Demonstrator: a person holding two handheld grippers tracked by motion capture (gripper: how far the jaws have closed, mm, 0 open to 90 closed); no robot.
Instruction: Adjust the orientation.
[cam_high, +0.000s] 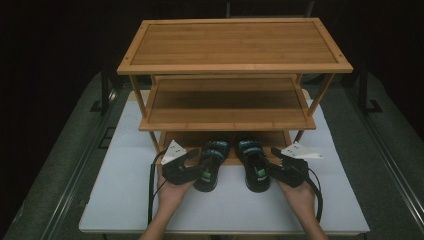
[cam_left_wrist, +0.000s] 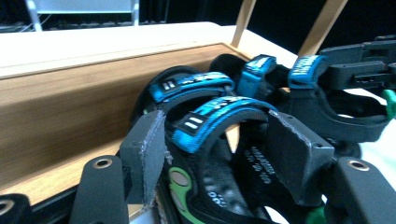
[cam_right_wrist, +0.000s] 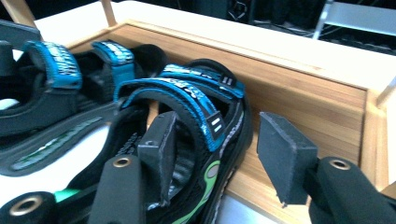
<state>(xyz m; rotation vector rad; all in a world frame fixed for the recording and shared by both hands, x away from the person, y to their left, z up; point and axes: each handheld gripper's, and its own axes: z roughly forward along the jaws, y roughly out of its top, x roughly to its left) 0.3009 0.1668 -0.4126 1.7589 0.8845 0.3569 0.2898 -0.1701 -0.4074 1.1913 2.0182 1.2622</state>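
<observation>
Sandals sit at the bamboo rack's (cam_high: 227, 120) bottom shelf; my left tool (cam_high: 196, 159) straddles the left sandal (cam_high: 210, 167), my right tool (cam_high: 275, 159) stands apart around the right sandal (cam_high: 254, 165).

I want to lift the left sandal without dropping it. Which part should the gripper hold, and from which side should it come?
Probably grip the left sandal at its heel end, coming from the person's side. Its toe lies on the rack's bottom shelf, so only the heel is free. The left gripper already straddles the rear strap, jaws open.
</observation>
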